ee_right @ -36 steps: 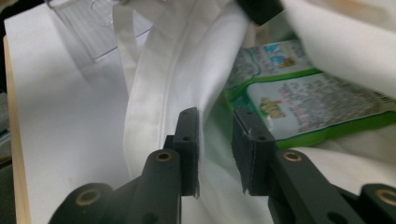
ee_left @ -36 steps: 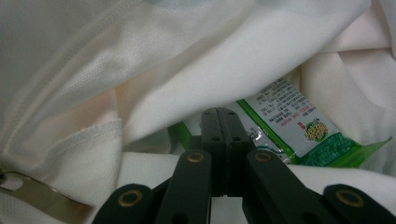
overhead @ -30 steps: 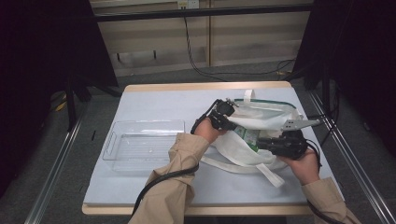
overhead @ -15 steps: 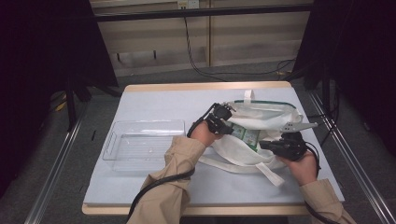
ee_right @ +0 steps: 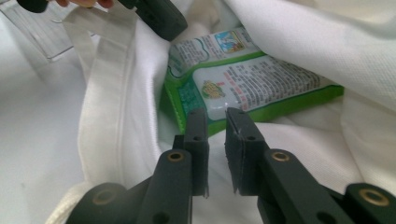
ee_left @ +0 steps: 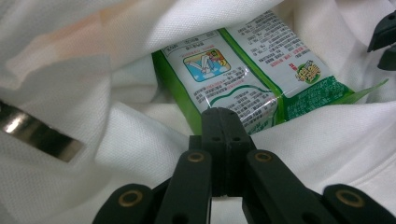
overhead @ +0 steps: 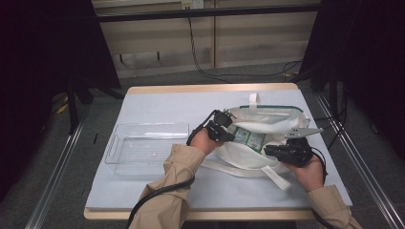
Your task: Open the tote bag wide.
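Observation:
A white cloth bag (overhead: 279, 125) lies open on the table's right half, with green-and-white snack packets (overhead: 249, 138) in its mouth. My left gripper (overhead: 229, 134) reaches in from the left; its jaws are shut with nothing seen between them, the tips (ee_left: 227, 114) just short of a packet (ee_left: 219, 79). From the right, my right gripper (overhead: 267, 150) points at the same opening. Its jaws have just been opening and now stand a little apart (ee_right: 217, 116), empty, in front of the packet (ee_right: 252, 84) over white cloth.
A clear plastic tray (overhead: 143, 148) stands to the left of the bag. The bag's straps (overhead: 248, 169) trail toward the front edge. Light blue table cover (overhead: 172, 102) lies bare at the back. Metal rails run along both sides.
The bag's raised cloth has dropped and its mouth shows the packets more openly. The right gripper's jaws have parted slightly. Both hands have stayed nearly in place.

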`<action>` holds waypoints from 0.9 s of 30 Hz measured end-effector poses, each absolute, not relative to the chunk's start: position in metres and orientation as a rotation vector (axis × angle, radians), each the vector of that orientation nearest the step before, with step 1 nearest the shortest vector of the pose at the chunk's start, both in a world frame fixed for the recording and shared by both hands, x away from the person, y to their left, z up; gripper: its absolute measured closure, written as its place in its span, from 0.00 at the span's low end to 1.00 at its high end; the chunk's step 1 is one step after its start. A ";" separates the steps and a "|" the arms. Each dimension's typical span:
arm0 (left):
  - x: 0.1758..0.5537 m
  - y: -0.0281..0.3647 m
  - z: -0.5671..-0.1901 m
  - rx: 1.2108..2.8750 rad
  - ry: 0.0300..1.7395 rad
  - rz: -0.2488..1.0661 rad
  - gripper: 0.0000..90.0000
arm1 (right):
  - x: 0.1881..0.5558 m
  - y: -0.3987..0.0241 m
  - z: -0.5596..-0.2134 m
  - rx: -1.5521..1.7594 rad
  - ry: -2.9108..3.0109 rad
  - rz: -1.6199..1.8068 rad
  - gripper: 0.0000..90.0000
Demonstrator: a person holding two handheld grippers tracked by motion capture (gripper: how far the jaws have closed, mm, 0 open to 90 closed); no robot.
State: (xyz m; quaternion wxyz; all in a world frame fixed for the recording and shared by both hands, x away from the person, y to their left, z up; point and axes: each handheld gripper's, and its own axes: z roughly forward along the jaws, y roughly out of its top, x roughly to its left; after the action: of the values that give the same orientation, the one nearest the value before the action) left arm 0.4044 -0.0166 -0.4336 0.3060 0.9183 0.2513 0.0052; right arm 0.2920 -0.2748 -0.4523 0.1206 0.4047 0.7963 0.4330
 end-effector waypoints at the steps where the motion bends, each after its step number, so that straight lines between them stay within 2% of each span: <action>1: 0.404 -0.016 -0.433 2.422 0.671 0.008 1.00 | 0.291 -0.274 -0.451 1.184 2.325 1.269 0.87; 15: 0.399 -0.012 -0.430 2.403 0.684 0.018 1.00 | 0.295 -0.257 -0.452 1.108 2.420 1.256 0.83; 18: 0.398 -0.011 -0.430 2.398 0.682 0.022 1.00 | 0.298 -0.253 -0.454 1.090 2.440 1.256 0.87; 22: 0.396 -0.011 -0.431 2.402 0.687 0.032 1.00 | 0.302 -0.249 -0.457 1.078 2.488 1.252 1.00; 27: 0.395 -0.007 -0.431 2.390 0.692 0.029 1.00 | 0.304 -0.251 -0.454 1.105 2.445 1.254 1.00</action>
State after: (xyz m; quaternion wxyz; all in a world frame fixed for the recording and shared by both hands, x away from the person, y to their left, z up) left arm 0.3952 -0.0075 -0.4314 0.3210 0.9096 0.2634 0.0112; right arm 0.3041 -0.2506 -0.4544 0.0898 0.3717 0.8222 0.4216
